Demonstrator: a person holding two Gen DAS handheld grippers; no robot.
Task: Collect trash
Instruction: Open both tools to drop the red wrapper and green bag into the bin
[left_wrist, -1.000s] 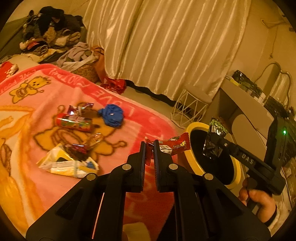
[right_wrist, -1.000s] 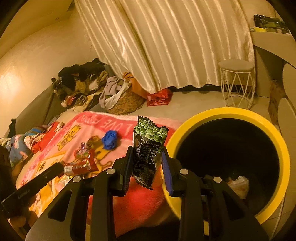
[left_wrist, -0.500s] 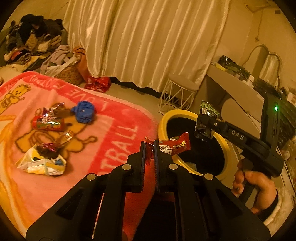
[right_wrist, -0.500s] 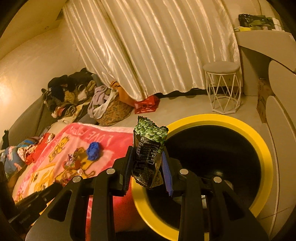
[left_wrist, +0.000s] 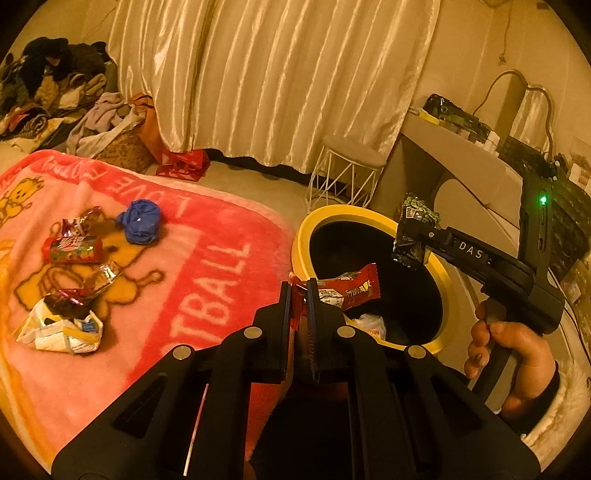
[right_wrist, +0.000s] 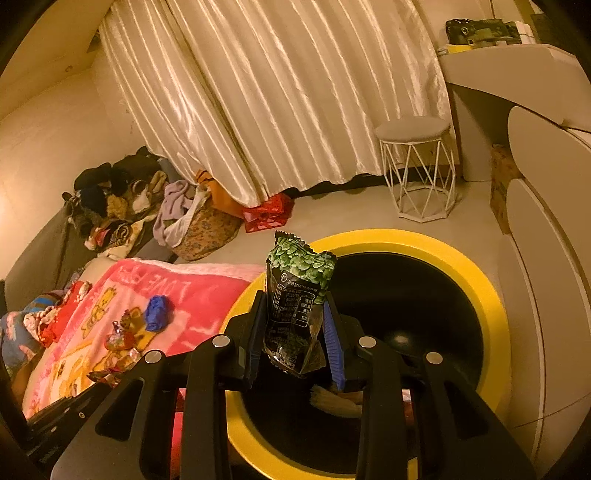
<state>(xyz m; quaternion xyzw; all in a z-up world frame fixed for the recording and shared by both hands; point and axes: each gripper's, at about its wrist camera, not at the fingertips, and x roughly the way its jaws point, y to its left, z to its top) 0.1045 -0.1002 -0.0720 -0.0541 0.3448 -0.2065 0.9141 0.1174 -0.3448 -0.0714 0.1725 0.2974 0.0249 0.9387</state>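
My left gripper (left_wrist: 297, 295) is shut on a red snack wrapper (left_wrist: 347, 290) that hangs over the near rim of the yellow-rimmed black bin (left_wrist: 373, 218). My right gripper (right_wrist: 295, 321) is shut on a green-and-black snack bag (right_wrist: 297, 295), held upright over the bin (right_wrist: 491, 295); it also shows in the left wrist view (left_wrist: 415, 232). Some trash lies at the bin's bottom (left_wrist: 369, 325). On the pink blanket (left_wrist: 207, 266) lie a blue crumpled ball (left_wrist: 142, 225), a red candy tube (left_wrist: 72, 249), foil wrappers (left_wrist: 79, 223) and a white crumpled bag (left_wrist: 61, 325).
A white wire stool (left_wrist: 347, 173) stands behind the bin, a white desk (left_wrist: 458, 155) with clutter to its right. Curtains (left_wrist: 277, 74) hang at the back. A clothes pile (left_wrist: 48, 85) and a red bag (left_wrist: 183, 168) lie at the far left.
Both grippers have moved right toward the bin with their wrappers. The red wrapper now hangs over the bin's opening and the green bag sits further over it.
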